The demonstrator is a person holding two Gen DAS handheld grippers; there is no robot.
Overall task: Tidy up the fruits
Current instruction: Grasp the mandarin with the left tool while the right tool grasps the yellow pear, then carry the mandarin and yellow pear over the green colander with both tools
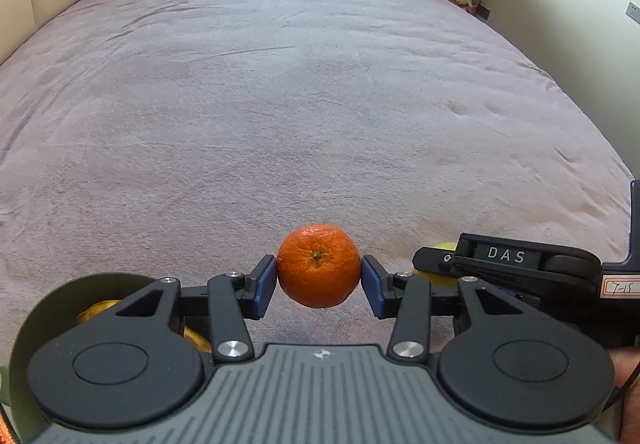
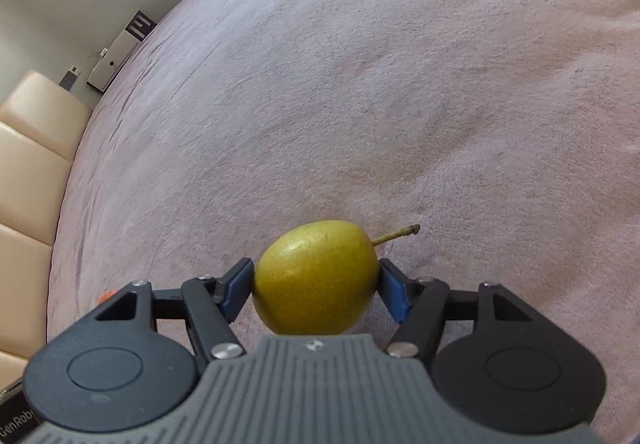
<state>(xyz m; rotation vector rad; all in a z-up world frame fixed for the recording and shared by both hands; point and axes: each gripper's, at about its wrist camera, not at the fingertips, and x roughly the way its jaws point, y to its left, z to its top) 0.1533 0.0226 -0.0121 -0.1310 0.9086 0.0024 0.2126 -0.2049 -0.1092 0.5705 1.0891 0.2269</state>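
In the left wrist view, the left gripper [image 1: 319, 286] holds the orange [image 1: 319, 266] across its middle, one blue pad on each side, clear of the bed [image 1: 280, 104]; a green bowl [image 1: 24, 328] with yellow fruit sits at lower left, probably the destination. In the right wrist view, the right gripper [image 2: 316, 290] clamps the pear [image 2: 316, 278] at its widest part, stem free, above the bed.

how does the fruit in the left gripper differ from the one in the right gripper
The orange is round and deep orange with only a small green stem button; the pear is yellow-green, more oval, with a long stalk sticking out. Shared: each is pinched between blue pads, orange in the left gripper, pear in the right gripper, above the pink bedspread.
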